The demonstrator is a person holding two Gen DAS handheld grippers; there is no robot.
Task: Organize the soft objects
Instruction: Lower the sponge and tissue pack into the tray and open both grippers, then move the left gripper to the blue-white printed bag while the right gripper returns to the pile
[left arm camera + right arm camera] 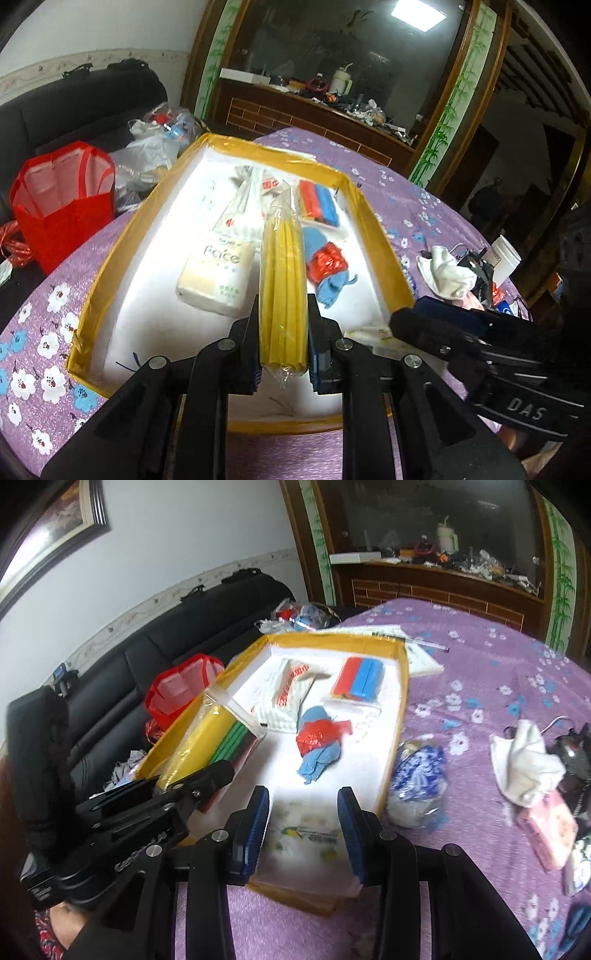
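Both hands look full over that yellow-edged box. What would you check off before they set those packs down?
1. Left gripper pinching the yellow pack: ok.
2. Right gripper around the tissue pack: ok, though that pack is blurred.
3. Bare white floor left in the box: ok.
4. The two grippers apart from each other: ok, but close.
5. Blue and red cloth bundle out of the way: cannot tell.
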